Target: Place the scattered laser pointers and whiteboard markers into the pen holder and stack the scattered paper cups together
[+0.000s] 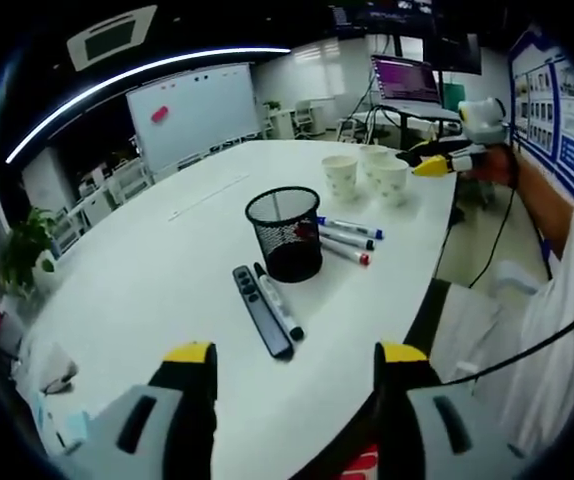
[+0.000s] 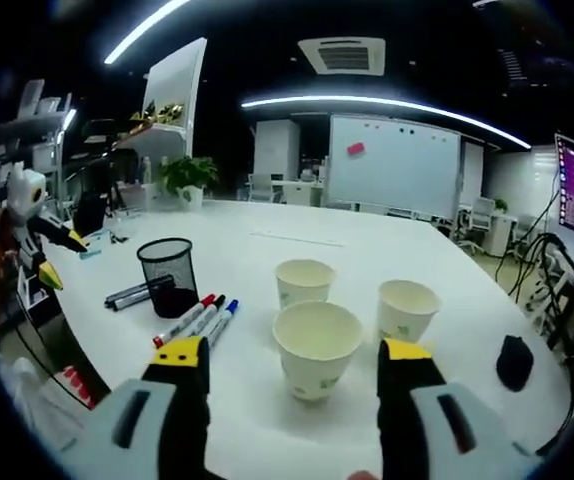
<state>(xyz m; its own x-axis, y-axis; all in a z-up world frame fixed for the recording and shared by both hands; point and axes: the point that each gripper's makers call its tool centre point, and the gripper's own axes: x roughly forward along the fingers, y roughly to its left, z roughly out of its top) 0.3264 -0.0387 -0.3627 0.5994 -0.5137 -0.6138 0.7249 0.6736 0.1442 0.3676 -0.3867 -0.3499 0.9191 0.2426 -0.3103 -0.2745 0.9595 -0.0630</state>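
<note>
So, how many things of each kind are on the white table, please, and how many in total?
Paper cups: 3
Markers by the holder: 3
Remote-like pointer with a pen-shaped item beside it: 2
Mesh pen holder: 1
Black mouse-like thing: 1
Total: 10

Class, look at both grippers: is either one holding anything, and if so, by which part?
Nothing is held. The left gripper and the right gripper both stand open and empty above the table.

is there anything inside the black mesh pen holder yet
Nothing sticks out above the pen holder; through the mesh its bottom looks dark, so contents there cannot be told.
</note>
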